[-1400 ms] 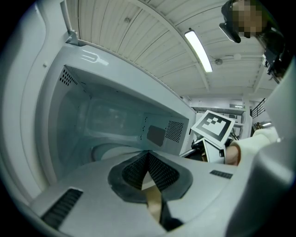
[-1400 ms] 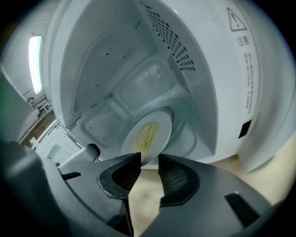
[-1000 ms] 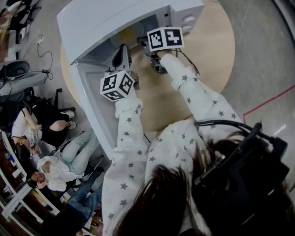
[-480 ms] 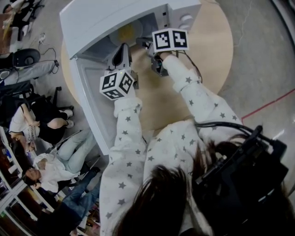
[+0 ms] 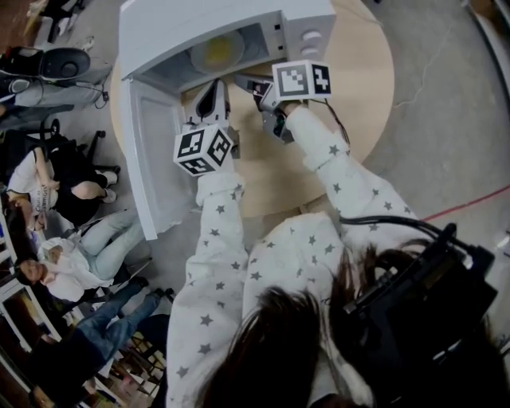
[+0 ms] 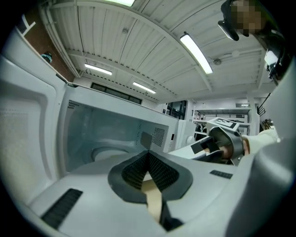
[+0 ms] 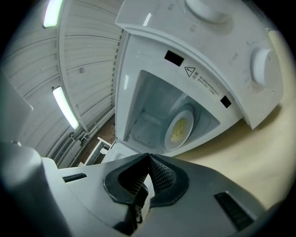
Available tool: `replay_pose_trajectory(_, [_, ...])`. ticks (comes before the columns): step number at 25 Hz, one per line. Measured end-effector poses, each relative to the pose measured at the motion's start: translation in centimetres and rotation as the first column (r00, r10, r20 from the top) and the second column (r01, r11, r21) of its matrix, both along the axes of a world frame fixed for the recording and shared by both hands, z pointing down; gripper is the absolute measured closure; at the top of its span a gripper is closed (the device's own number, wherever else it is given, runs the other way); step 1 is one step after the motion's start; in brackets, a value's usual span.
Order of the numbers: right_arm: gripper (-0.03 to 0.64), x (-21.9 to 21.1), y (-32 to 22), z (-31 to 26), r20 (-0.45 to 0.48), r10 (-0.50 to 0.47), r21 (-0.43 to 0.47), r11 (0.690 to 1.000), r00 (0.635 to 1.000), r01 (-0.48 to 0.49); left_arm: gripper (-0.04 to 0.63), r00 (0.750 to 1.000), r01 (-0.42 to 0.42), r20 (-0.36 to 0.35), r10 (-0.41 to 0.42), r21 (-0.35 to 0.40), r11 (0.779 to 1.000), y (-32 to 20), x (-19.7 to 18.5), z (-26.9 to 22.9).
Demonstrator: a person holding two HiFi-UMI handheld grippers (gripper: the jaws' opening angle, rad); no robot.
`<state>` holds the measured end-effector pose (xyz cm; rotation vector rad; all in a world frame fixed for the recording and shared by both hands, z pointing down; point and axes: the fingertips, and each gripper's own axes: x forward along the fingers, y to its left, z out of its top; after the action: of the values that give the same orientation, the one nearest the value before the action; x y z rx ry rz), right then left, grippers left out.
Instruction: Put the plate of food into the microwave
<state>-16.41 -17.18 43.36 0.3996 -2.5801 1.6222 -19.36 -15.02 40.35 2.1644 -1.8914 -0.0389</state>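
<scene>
The white microwave (image 5: 239,20) stands on a round wooden table (image 5: 358,88) with its door (image 5: 151,159) swung open to the left. The plate of yellow food (image 5: 217,52) lies inside the cavity, and the right gripper view shows the plate (image 7: 179,128) there too. My left gripper (image 5: 211,92) is just in front of the opening, shut and empty (image 6: 148,155). My right gripper (image 5: 249,83) is beside it at the opening's right; its jaws (image 7: 148,159) are shut with nothing between them. The right gripper (image 6: 222,146) also appears in the left gripper view.
The microwave's control knobs (image 7: 263,67) are on its right side. Bare table top lies to the right of the grippers. Several people (image 5: 56,191) sit on the floor side at the left, beyond the open door.
The head view has shifted, so the plate now shows fully inside the cavity. Both grippers remain close in front of the opening.
</scene>
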Motion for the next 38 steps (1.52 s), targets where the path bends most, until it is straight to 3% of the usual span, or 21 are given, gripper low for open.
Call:
replay_pose_trajectory(11, [0.611, 5.2, 4.6, -2.8, 0.090, -0.149, 0.039, 0.989, 0.985, 0.146, 0.594, 0.996, 0.094, -0.007, -0.094, 0.065, 0.993, 4.8, 4.7, -2.8])
replay_pose_trajectory(19, [0.611, 6.4, 10.2, -5.6, 0.140, -0.235, 0.072, 0.971, 0.962, 0.226, 0.594, 0.995, 0.103, 0.008, -0.104, 0.116, 0.988, 10.3, 7.0, -5.9])
replay_pose_trajectory(23, [0.611, 7.1, 11.6, -7.3, 0.183, -0.274, 0.131, 0.959, 0.944, 0.252, 0.594, 0.996, 0.089, 0.017, -0.091, 0.121, 0.989, 11.7, 8.0, -6.7])
replay_pose_trajectory(28, [0.611, 8.2, 10.2, -7.8, 0.199, -0.240, 0.097, 0.970, 0.950, 0.225, 0.594, 0.997, 0.066, 0.029, -0.070, 0.122, 0.990, 10.4, 8.8, -8.0])
replay_pose_trajectory(32, [0.611, 8.0, 11.0, -8.9, 0.234, -0.248, 0.141, 0.965, 0.940, 0.220, 0.594, 0.998, 0.053, 0.026, -0.057, 0.137, 0.989, 11.2, 9.1, -8.7])
replay_pose_trajectory(38, [0.611, 8.1, 11.7, -8.3, 0.216, -0.227, 0.112, 0.972, 0.950, 0.207, 0.594, 0.998, 0.045, 0.025, -0.049, 0.136, 0.990, 12.0, 9.2, -8.5])
